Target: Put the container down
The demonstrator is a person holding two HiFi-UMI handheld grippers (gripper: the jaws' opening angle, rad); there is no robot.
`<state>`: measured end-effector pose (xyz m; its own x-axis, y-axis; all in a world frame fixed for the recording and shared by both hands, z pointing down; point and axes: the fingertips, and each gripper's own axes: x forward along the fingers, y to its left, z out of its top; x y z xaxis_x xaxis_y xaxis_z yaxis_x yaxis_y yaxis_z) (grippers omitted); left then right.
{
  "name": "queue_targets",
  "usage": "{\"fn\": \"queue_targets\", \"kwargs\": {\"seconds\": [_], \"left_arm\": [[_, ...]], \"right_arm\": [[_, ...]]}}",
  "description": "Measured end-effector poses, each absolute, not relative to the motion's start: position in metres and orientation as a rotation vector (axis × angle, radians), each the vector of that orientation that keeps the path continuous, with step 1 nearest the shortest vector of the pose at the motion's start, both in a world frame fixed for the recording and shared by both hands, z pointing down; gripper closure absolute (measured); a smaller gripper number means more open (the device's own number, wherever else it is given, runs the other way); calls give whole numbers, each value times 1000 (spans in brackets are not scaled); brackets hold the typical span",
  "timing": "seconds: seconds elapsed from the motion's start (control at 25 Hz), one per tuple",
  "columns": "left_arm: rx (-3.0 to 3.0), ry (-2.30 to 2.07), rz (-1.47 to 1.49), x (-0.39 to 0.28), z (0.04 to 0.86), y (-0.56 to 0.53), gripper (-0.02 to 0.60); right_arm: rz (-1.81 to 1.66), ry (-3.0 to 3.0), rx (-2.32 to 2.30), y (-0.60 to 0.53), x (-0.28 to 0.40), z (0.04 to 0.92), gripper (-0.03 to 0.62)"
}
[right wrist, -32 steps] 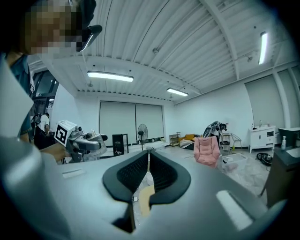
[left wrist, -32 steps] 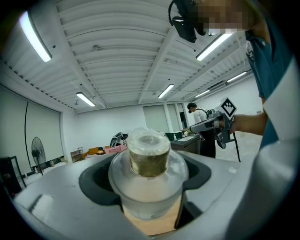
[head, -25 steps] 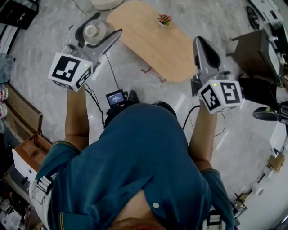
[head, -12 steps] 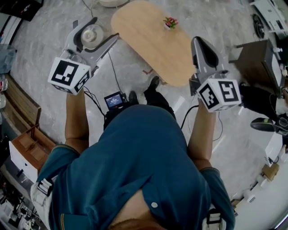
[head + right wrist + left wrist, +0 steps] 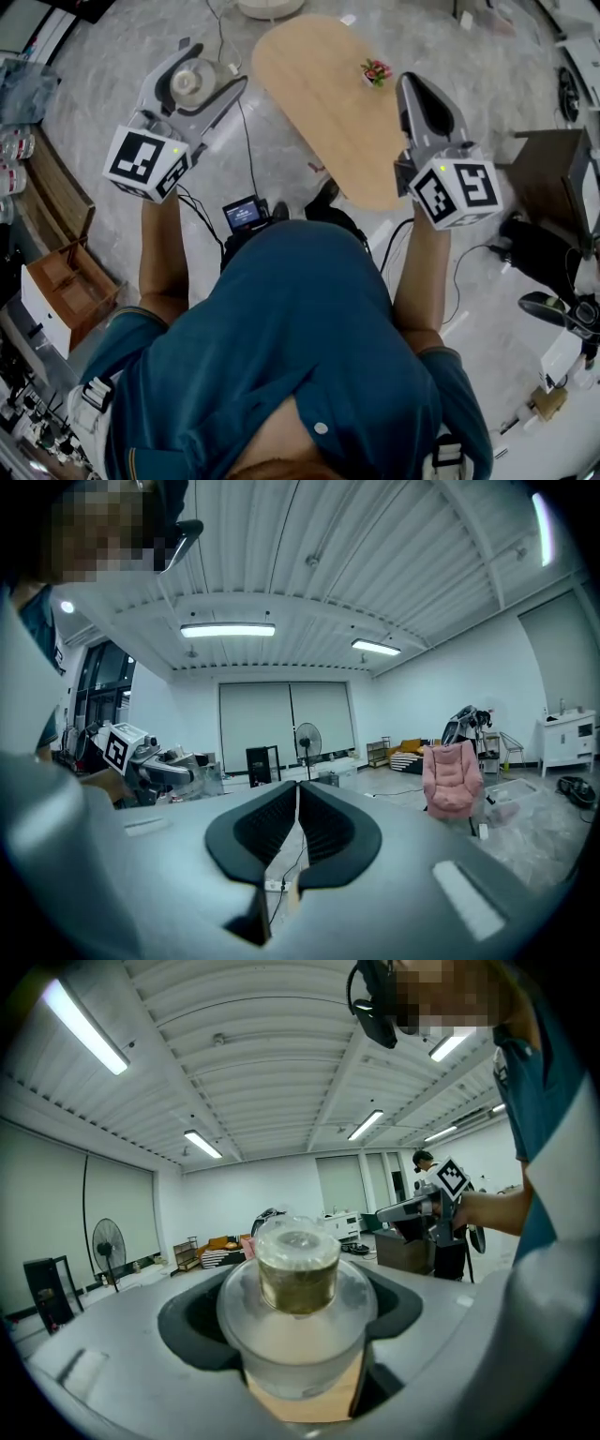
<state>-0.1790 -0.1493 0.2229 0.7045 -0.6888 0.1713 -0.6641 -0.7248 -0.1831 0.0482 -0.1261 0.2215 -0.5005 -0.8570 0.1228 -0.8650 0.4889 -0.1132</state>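
A clear plastic container [image 5: 298, 1307] with a round lid sits clamped between my left gripper's [image 5: 300, 1326] jaws; in the head view the container [image 5: 191, 82] shows at upper left, held above the grey floor by the left gripper [image 5: 195, 82]. My right gripper [image 5: 424, 94] is raised at the right, over the near end of the oval wooden table [image 5: 328, 103], with its jaws pressed together and nothing between them. In the right gripper view the right gripper [image 5: 296, 819] points level across the room.
A small potted plant [image 5: 376, 71] stands on the table's far right side. Cables and a small screen device [image 5: 244, 213] lie on the floor below. A wooden box [image 5: 66, 291] is at the left, dark furniture [image 5: 548, 173] at the right.
The view has shifted, so the table now sits lower and more central in the picture. Both grippers keep their pose, the left still holding the container.
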Motion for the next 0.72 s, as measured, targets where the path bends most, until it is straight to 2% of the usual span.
{"fn": "queue_targets", "kwargs": {"seconds": [0.4, 0.72], "left_arm": [[-2759, 1231, -394, -129, 226, -196, 242], [-2780, 1222, -442, -100, 238, -219, 243]], "right_arm": [[269, -2759, 1436, -194, 94, 229, 583], [326, -2750, 1467, -207, 126, 239, 583]]}}
